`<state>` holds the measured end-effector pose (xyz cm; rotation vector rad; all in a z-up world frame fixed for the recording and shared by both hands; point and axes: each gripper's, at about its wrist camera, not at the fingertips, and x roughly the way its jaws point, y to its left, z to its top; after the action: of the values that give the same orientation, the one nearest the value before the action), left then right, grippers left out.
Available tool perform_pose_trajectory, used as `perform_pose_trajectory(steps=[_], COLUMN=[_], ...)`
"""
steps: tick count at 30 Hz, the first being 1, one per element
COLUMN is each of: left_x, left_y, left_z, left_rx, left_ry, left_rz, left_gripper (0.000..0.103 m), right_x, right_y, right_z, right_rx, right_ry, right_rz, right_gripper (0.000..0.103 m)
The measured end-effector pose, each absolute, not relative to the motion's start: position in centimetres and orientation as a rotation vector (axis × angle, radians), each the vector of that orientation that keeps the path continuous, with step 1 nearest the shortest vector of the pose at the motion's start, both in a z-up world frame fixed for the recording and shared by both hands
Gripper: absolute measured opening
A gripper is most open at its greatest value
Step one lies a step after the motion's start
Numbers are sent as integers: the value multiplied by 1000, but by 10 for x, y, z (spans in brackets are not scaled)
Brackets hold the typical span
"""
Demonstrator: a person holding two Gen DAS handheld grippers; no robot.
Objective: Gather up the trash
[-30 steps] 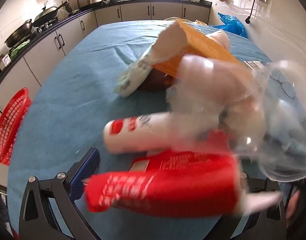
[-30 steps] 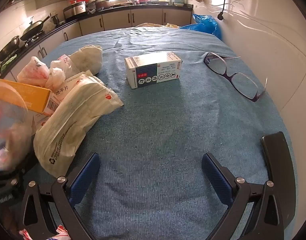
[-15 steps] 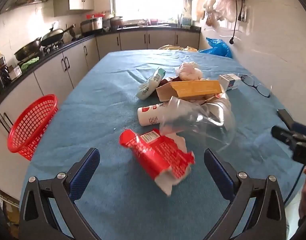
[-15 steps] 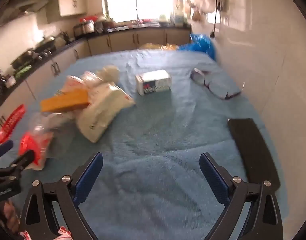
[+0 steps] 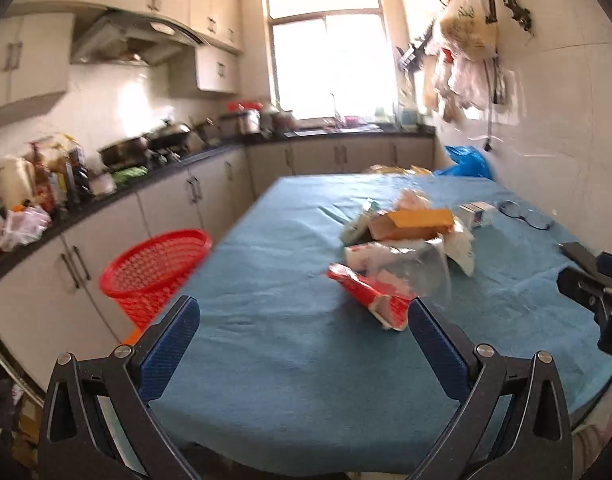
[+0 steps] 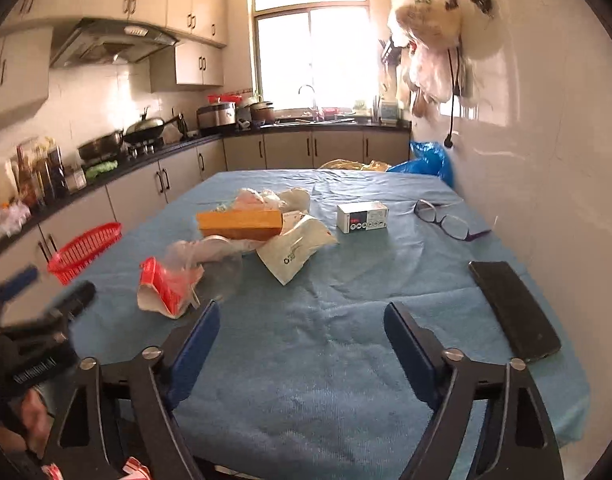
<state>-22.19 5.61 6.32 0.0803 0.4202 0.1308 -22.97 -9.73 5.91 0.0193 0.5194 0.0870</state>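
Observation:
A pile of trash lies mid-table on the blue cloth: a red wrapper (image 5: 370,294) (image 6: 161,286), a clear plastic cup (image 5: 422,270) (image 6: 209,260), an orange box (image 5: 416,222) (image 6: 239,224), a white packet (image 6: 295,250) and crumpled bags (image 6: 273,198). A red basket (image 5: 155,270) (image 6: 83,250) stands off the table's left edge. My left gripper (image 5: 303,338) is open and empty, above the near table edge, short of the wrapper. My right gripper (image 6: 301,344) is open and empty over bare cloth.
A medicine box (image 6: 362,217), purple glasses (image 6: 450,220) and a black phone (image 6: 514,310) lie on the table's right side. A blue bag (image 6: 426,162) sits at the far right corner. Kitchen counters with pots run along the left and back.
Both grippers have pulled back and up from the pile. The red wrapper and clear cup, close in front of the left gripper a second ago, now lie on the cloth.

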Motion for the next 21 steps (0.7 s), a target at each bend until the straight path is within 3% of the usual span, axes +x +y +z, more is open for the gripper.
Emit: perform_pose_trajectory(steps=[21], left_x=[-218], left_y=[64], left_z=[51], left_rx=[57], left_ry=[458], left_rz=[130], left_gripper=[103], right_x=[-224], right_y=[-80], right_z=[44], right_rx=[-60], right_ry=[595], right_rz=[50], right_gripper=[77])
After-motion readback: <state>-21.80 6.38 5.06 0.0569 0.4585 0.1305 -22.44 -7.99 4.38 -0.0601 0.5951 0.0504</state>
